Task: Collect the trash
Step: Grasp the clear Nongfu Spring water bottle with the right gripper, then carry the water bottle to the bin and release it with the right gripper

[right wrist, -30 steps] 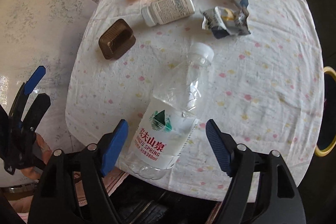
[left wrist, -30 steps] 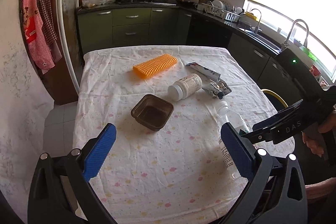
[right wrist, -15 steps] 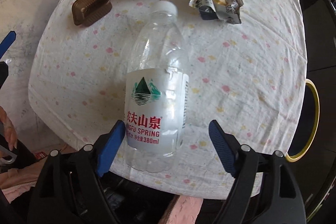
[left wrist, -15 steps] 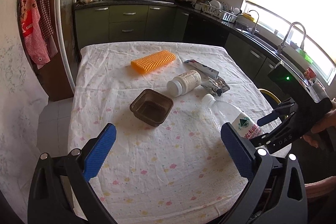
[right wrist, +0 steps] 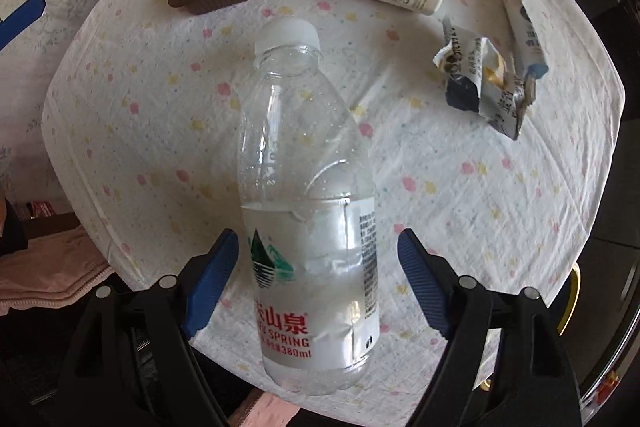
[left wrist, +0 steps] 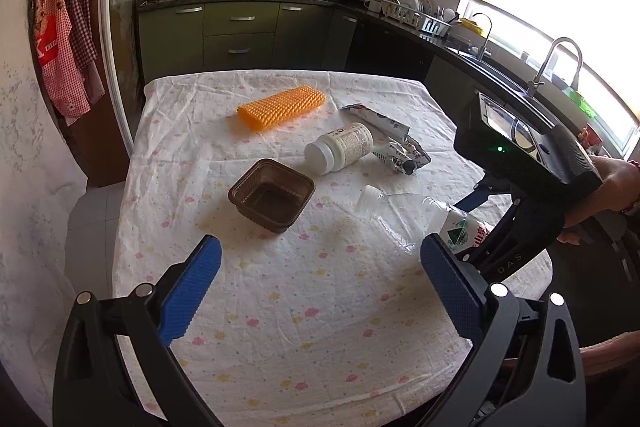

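A clear plastic water bottle [right wrist: 308, 211], white-capped and wrapped in a white label with a green mountain logo and red lettering, lies on its side near the edge of a table draped in a flower-dotted cloth [left wrist: 320, 307]. The right gripper [right wrist: 318, 281] straddles its labelled end, blue pads spread wide with a gap on either side. The left gripper [left wrist: 320, 291] hangs above bare cloth, jaws wide and empty. Beyond lie a brown tray [left wrist: 272, 194], a white pill bottle [left wrist: 340, 153] and crumpled wrappers [right wrist: 486, 87].
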The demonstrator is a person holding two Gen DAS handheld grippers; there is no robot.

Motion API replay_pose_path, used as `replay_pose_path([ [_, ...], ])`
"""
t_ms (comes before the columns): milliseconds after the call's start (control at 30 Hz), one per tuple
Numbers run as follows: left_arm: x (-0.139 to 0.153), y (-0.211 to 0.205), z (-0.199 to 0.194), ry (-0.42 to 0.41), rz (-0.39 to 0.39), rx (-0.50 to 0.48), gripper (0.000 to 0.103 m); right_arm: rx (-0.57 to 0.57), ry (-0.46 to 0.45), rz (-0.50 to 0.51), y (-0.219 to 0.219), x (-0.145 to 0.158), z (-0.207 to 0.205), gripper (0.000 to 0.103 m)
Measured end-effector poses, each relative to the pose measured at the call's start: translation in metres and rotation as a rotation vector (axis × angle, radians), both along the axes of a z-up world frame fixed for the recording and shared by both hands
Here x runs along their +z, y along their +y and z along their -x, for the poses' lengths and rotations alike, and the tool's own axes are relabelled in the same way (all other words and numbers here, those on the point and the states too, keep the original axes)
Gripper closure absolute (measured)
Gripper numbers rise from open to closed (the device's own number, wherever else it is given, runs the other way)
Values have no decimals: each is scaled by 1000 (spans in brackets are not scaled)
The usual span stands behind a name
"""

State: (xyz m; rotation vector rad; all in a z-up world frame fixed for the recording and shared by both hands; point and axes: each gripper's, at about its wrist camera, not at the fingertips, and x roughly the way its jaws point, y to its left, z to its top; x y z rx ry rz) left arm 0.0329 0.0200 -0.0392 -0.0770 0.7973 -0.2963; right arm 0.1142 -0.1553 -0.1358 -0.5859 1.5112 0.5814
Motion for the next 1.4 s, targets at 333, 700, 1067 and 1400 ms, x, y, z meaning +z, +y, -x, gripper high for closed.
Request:
replay_pose_path([
  [333, -7, 3, -7, 14, -25, 17, 5, -18, -2, -28, 21, -11, -5, 51],
  [700, -8, -8, -9, 9, -65, 5, 5, -97, -86, -160, -36, 32, 9, 51],
  [1067, -10, -36, -13, 15, -105, -45, 5, -370, -170, -68, -192, 48, 6, 51],
  [1400, -12, -66, -20, 30, -132, -88, 5, -702, -122, 76, -349, -8, -22, 51],
])
